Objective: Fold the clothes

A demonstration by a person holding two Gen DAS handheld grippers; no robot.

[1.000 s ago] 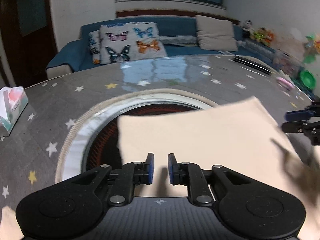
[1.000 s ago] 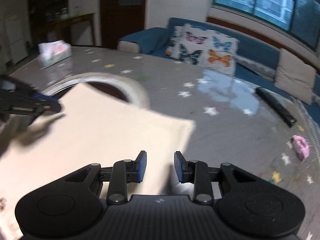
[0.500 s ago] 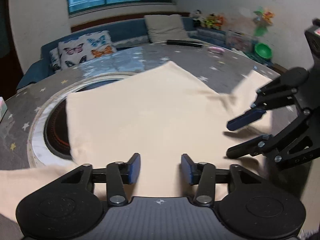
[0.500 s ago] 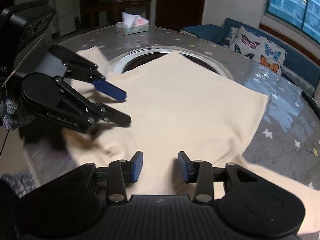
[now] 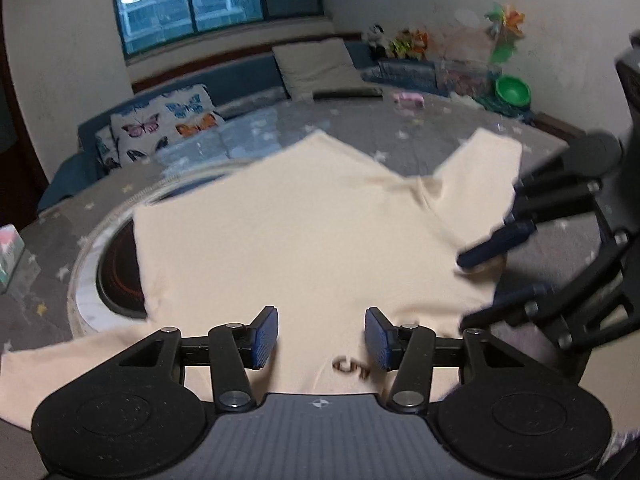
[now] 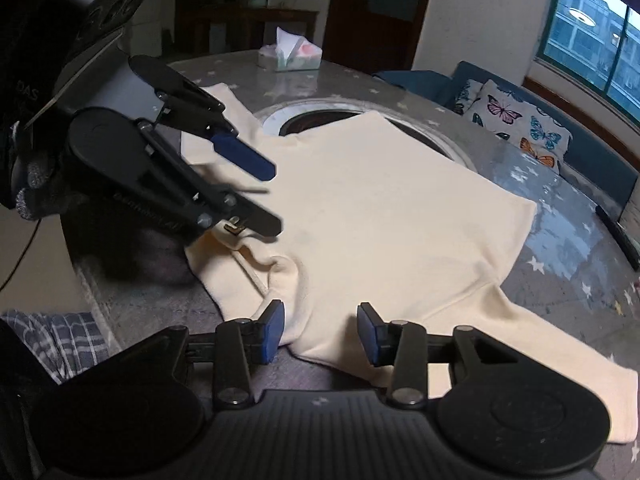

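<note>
A cream shirt (image 5: 304,240) lies spread flat on the grey star-print table (image 5: 420,128), partly covering the round inset (image 5: 116,264) at the table's middle. One sleeve (image 6: 552,376) runs out along the near edge in the right wrist view.

The left gripper (image 5: 321,334) hangs over the shirt's collar end with its jaws spread wide, holding nothing. The right gripper (image 6: 320,332) is over the shoulder, jaws likewise spread and empty; whether its pads (image 6: 272,332) brush the cloth is hard to tell.

A tissue box (image 6: 290,56) stands at the table's far side, well apart from the shirt. A butterfly cushion (image 5: 164,124) sits on the sofa (image 5: 240,80) beyond.
</note>
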